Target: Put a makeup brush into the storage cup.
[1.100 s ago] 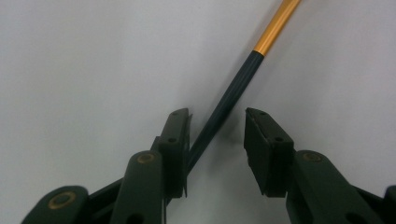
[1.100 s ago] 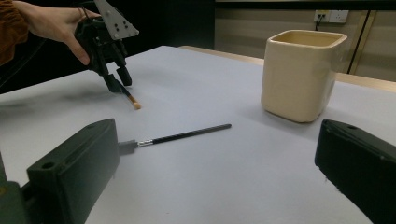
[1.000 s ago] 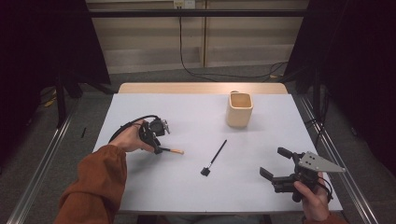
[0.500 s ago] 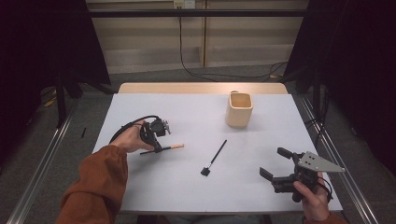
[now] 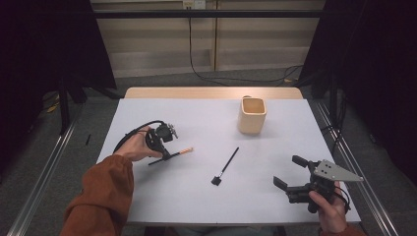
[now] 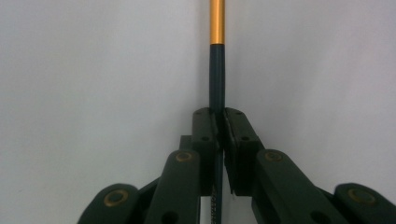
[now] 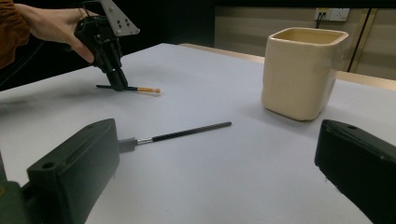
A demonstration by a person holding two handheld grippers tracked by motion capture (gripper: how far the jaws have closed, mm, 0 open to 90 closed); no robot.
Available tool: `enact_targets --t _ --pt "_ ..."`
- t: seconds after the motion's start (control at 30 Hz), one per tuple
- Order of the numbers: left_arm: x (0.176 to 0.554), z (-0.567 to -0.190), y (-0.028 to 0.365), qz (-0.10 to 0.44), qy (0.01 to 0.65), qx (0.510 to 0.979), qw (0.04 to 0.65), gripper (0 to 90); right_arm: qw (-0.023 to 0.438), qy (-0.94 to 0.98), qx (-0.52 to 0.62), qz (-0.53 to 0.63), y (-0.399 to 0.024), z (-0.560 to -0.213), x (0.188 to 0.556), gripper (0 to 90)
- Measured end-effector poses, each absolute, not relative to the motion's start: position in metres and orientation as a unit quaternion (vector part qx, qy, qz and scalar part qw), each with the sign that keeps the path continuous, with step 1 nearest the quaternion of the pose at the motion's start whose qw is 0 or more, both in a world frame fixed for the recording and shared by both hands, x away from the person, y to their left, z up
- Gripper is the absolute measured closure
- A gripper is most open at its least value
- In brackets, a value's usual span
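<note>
A thin dark stick with a gold-orange end (image 5: 185, 151) lies on the white table (image 5: 196, 206) at the left. My left gripper (image 5: 164, 154) points down on it, jaws shut on its dark shaft. In the left gripper view the pads (image 6: 232, 128) pinch the stick (image 6: 216, 70), and the gold part runs on ahead. The right gripper view shows that gripper (image 7: 116, 84) and the stick (image 7: 145, 89) at the far left. My right gripper (image 5: 287, 170) hovers open at the front right with nothing in its jaws (image 7: 217, 140).
A black brush with a small grey head (image 5: 226, 164) lies mid-table, also ahead of the right gripper (image 7: 187, 132). A cream square cup (image 5: 252, 115) stands upright toward the back right (image 7: 301, 72). Black cable loops from the left gripper over the hand.
The stick's orange end has swung slightly toward the far side under the left gripper. Neither hand has shifted.
</note>
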State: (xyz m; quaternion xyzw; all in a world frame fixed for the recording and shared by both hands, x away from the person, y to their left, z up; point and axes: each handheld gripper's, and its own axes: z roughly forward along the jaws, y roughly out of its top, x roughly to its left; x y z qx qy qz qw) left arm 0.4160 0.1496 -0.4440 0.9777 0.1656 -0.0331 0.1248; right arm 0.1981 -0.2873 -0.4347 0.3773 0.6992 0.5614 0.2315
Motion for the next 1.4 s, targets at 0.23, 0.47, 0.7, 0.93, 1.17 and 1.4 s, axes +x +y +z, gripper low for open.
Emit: enact_targets --t 0.23,0.47,0.7,0.93,1.17,1.4 --pt "0.417 -0.433 0.157 -0.038 0.19 0.966 0.171 83.7 0.232 0.701 0.376 0.559 -0.287 -0.435 0.198 0.0" --pt "0.414 -0.425 0.163 -0.038 0.209 0.956 0.202 83.7 0.231 0.701 0.377 0.56 -0.287 -0.435 0.198 0.0" --pt "0.414 -0.412 0.169 -0.011 0.223 0.94 0.259 83.8 0.231 0.701 0.378 0.559 -0.287 -0.435 0.198 0.0" --pt "0.412 -0.403 0.173 0.006 0.234 0.925 0.298 83.7 0.23 0.702 0.376 0.56 -0.287 -0.435 0.198 0.0" --pt "0.409 -0.402 0.181 0.026 0.266 0.902 0.338 83.8 0.23 0.702 0.375 0.56 -0.287 -0.435 0.198 0.0" --pt "0.405 -0.398 0.184 0.026 0.269 0.894 0.359 83.7 0.232 0.703 0.374 0.559 -0.286 -0.435 0.198 0.0"
